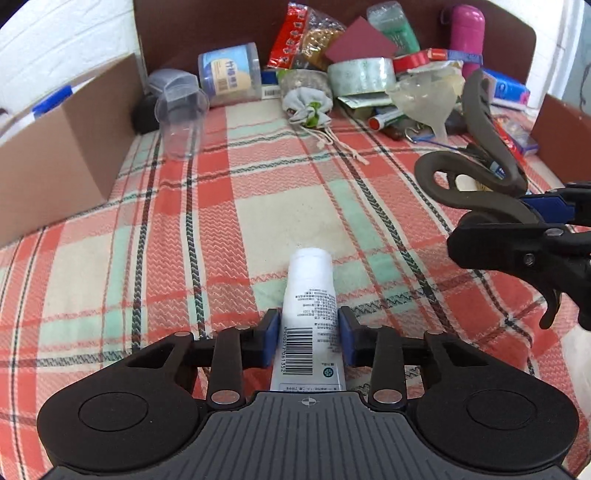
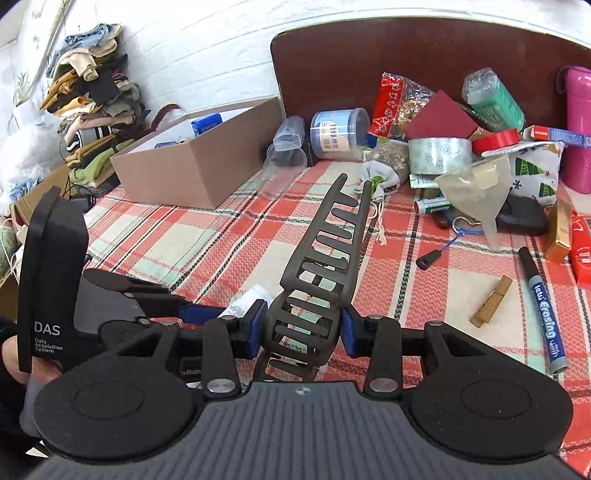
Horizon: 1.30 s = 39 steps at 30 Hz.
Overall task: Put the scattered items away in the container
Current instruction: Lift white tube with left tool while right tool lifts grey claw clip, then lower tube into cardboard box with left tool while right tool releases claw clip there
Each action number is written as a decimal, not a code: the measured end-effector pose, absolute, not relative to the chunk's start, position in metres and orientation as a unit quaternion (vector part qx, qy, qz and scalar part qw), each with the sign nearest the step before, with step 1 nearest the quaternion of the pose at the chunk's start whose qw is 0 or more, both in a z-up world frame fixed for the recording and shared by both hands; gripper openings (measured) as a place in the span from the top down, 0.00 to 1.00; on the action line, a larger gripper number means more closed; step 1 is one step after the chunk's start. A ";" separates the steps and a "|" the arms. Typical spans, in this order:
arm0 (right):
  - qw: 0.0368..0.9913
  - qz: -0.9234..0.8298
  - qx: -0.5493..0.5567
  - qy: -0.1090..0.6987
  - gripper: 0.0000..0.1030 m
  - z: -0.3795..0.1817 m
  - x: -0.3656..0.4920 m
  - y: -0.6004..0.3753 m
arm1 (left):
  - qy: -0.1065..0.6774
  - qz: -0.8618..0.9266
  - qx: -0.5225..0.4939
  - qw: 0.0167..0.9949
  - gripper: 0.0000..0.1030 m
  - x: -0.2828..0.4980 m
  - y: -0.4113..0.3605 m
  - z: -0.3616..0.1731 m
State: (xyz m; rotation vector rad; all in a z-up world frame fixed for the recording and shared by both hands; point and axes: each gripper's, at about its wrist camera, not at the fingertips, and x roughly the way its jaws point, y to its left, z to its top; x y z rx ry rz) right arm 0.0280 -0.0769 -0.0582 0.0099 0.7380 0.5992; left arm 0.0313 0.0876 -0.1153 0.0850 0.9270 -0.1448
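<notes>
We hold a white tube (image 1: 309, 317) in the left gripper (image 1: 308, 341): its two blue-padded fingers (image 1: 271, 341) press against the tube's sides about midway along its body, the capped end sticking out forward past the fingertips and the crimped end reaching back toward the gripper body. The tube hangs over the near middle of the plaid cloth (image 1: 229, 206) that covers the worktop.

In the right gripper (image 2: 303, 330) we have a dark hair claw clip (image 2: 325, 251). The blue pads are closed on the clip's rounded hinge end, one pad on each side, and its long toothed prongs run forward and upward well beyond the fingertips, toward the far edge. In the left wrist view the right gripper (image 1: 546, 210) appears at the right edge with the clip (image 1: 476, 158) curling out of it.

The cardboard box (image 2: 192, 173) sits at the far left corner of the cloth, open on top, with a blue-and-white item inside; both grippers and their loads are well apart from it.

Along the far edge lies the clutter: a clear plastic cup (image 1: 181, 118) on its side just beside the box, a blue-labelled round canister (image 1: 231, 72), a roll of clear tape (image 1: 362, 74), a clear funnel (image 1: 428, 96), a pink bottle (image 1: 467, 35). Near the right edge, in the right wrist view, we see a blue marker (image 2: 543, 310) and a wooden clothespin (image 2: 491, 301) lying flat on the cloth.
</notes>
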 end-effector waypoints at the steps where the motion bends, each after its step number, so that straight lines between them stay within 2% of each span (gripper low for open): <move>1: 0.889 0.291 0.004 0.355 0.56 -0.059 0.028 -0.077 | 0.447 -0.068 0.036 0.891 0.70 0.031 0.089 -0.114; 6: 0.884 0.305 -0.004 0.354 0.56 -0.058 0.027 -0.074 | 0.449 -0.052 -0.022 0.892 0.71 0.026 0.113 -0.102; 11: 0.878 0.332 -0.022 0.344 0.56 -0.051 0.027 -0.055 | 0.416 -0.024 -0.045 0.908 0.71 0.013 0.140 -0.074; 24: 0.842 0.454 -0.083 0.280 0.56 0.020 0.052 0.037 | 0.313 0.042 -0.063 0.947 0.70 -0.002 0.210 0.018; 39: 0.841 0.465 -0.127 0.247 0.56 0.119 0.151 0.159 | 0.251 0.117 -0.081 0.958 0.70 0.072 0.315 0.107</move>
